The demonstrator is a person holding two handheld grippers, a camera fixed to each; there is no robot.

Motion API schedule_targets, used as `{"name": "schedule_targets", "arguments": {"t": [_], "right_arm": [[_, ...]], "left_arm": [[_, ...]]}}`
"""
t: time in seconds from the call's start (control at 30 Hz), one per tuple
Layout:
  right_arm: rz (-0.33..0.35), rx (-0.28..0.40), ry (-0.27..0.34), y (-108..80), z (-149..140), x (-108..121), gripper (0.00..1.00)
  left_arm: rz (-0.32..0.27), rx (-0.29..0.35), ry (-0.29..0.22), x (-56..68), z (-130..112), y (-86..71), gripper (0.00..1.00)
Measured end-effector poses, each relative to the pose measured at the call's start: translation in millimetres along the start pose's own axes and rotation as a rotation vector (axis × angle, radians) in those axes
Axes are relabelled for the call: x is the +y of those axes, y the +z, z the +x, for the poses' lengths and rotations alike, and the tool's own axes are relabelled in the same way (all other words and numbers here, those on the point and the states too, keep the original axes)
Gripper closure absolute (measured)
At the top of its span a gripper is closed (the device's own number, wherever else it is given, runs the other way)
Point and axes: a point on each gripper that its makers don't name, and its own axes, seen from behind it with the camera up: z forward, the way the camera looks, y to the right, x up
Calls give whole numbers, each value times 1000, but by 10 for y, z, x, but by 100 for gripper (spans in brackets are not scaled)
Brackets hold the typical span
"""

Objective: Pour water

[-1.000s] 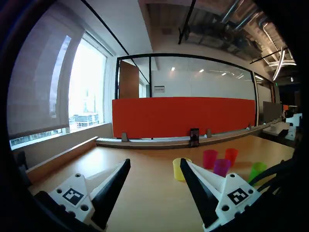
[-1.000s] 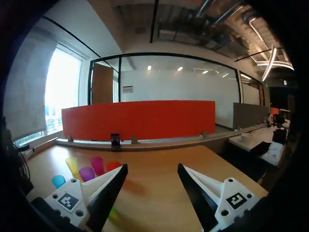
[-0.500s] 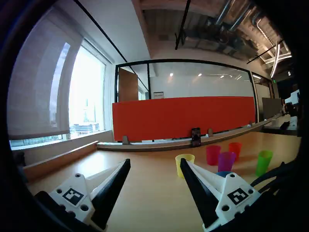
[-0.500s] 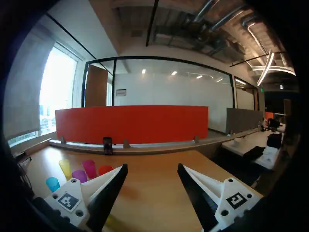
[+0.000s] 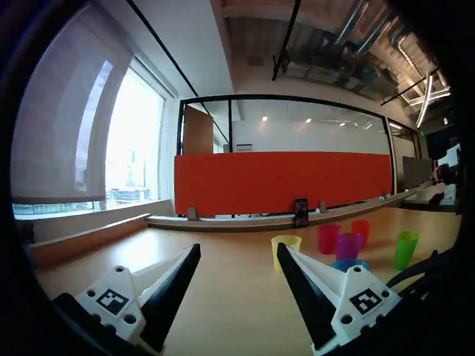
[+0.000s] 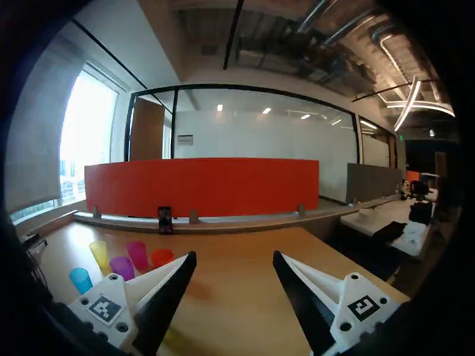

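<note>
Cups: six, each different colour, standing on table.

Left gripper, right gripper: agape (both level).

The right gripper hangs over a wooden table, its fingers spread wide with nothing between them. To its left stands a cluster of cups: a yellow cup, pink cup, purple cup, red cup (its lower part behind the left finger) and blue cup. A phone stands upright before an orange divider.
</note>
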Motion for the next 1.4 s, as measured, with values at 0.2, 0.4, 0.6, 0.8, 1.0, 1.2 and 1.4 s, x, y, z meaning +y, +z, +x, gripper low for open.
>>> {"name": "schedule_targets", "arguments": {"t": [0.2,0.4,0.6,0.8,1.0,1.2,1.4], "right_arm": [[-4,6,-7,-5,62,-11,0],[4,7,-19,-2,52,-54,0],[8,4,-22,12,24,-73,0],[11,3,-22,21,16,-60,0],[20,5,-14,19,37,-80,0],[30,6,-7,43,34,-113,0],[45,11,2,65,40,-161,0]], "left_arm": [[7,-6,-9,-20,-38,16,4],[12,-18,-17,-36,-78,35,4],[12,-26,-17,-34,-109,51,4],[19,-50,-17,-77,-173,66,5],[17,-67,-16,-75,-215,87,4],[15,-69,-17,-72,-212,93,4],[13,-69,-17,-69,-214,95,4]]}}
